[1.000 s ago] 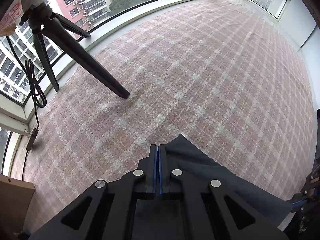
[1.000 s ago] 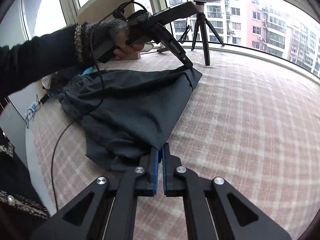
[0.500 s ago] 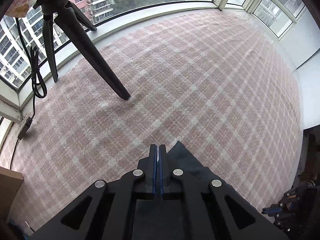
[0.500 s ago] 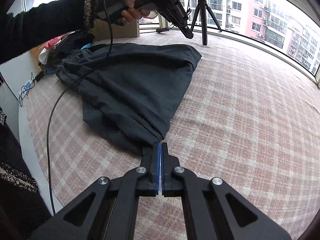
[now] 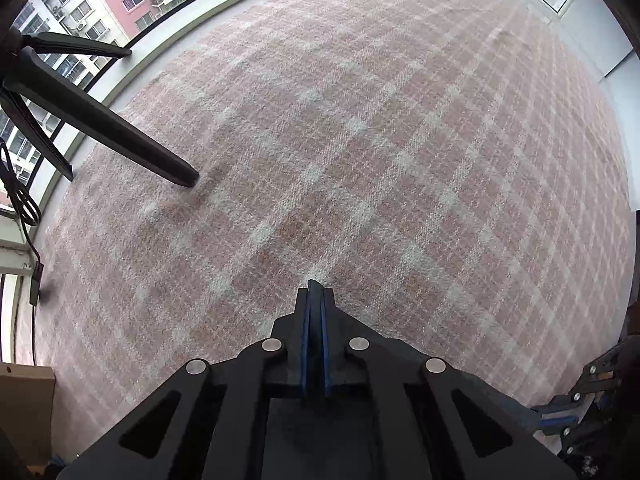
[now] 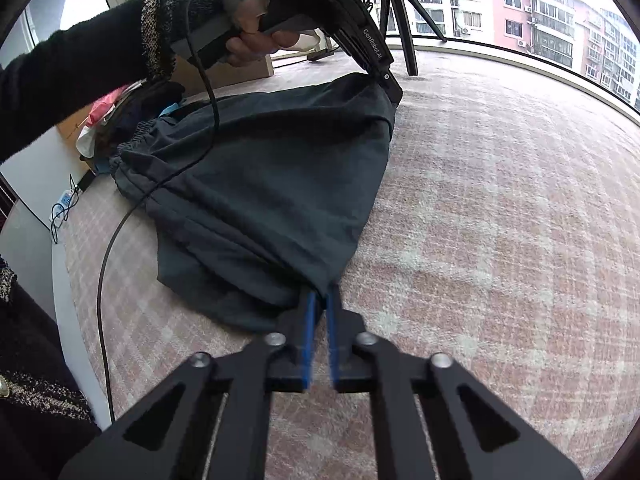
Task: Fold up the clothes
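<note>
2 grippers pinch far corners of dark trousers [image 6: 260,200] on the plaid cloth [image 6: 500,200]: left gripper [image 5: 316,292] clamped on one corner, right gripper [image 6: 320,300] nipping the other, likely tensioning the edge for folding.

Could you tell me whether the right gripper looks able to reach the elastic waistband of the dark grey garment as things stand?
Probably not freely: the right gripper is pinching a corner of the dark grey garment, while the gathered waistband lies at the far side, with the black cable draped across the cloth.
</note>
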Demonstrator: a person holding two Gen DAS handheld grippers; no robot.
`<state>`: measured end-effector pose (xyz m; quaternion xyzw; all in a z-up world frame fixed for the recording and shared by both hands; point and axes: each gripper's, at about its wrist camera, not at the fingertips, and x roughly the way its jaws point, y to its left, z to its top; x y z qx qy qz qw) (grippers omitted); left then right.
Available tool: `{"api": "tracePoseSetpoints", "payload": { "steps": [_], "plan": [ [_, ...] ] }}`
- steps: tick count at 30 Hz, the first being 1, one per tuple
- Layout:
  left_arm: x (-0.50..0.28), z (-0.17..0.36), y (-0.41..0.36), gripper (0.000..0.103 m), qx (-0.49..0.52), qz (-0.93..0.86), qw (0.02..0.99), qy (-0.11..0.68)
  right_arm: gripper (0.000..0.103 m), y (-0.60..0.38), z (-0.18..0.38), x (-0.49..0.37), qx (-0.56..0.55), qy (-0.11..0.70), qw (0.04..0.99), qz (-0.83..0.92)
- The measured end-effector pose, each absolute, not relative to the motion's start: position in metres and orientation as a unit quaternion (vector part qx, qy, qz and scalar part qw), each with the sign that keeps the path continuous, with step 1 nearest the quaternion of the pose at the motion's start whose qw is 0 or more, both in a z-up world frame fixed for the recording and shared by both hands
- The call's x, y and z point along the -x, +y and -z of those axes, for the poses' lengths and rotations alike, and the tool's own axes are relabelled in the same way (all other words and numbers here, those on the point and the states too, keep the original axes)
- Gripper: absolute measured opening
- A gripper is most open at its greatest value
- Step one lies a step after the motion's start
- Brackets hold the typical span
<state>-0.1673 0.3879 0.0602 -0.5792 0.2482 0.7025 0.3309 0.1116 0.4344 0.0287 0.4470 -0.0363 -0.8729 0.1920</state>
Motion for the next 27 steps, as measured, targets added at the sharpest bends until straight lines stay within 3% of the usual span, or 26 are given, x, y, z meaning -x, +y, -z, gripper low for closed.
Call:
{"api": "tracePoseSetpoints", "payload": {
  "steps": [6, 12, 14, 15, 16, 18, 21, 27],
  "plan": [
    [0.170, -0.109, 0.361, 0.003, 0.542, -0.747, 0.329, 0.201, 0.002, 0.413, -0.076, -0.148, -0.367, 0.021, 0.197, 0.909],
    [0.173, -0.096, 0.339, 0.004, 0.560, -0.751, 0.297, 0.187, 0.001, 0.412, -0.035, -0.141, -0.445, 0.064, 0.184, 0.874],
    [0.156, -0.098, 0.329, 0.010, 0.572, -0.735, 0.315, 0.182, 0.002, 0.423, -0.045, -0.140, -0.449, 0.032, 0.199, 0.870],
    [0.150, -0.103, 0.327, 0.012, 0.565, -0.738, 0.319, 0.187, 0.008, 0.431, -0.050, -0.140, -0.448, 0.017, 0.197, 0.872],
    [0.143, -0.108, 0.324, 0.015, 0.555, -0.743, 0.318, 0.200, 0.021, 0.440, -0.051, -0.137, -0.443, -0.001, 0.190, 0.876],
    [0.129, -0.121, 0.318, 0.037, 0.533, -0.755, 0.314, 0.217, 0.028, 0.457, -0.051, -0.132, -0.439, -0.038, 0.180, 0.879],
    [0.104, -0.143, 0.310, 0.037, 0.506, -0.761, 0.339, 0.224, 0.028, 0.464, -0.042, -0.119, -0.446, -0.054, 0.183, 0.875],
    [0.039, -0.117, 0.341, 0.041, 0.494, -0.713, 0.413, 0.277, 0.028, 0.448, -0.027, -0.099, -0.449, -0.011, 0.219, 0.866]
  ]
}}
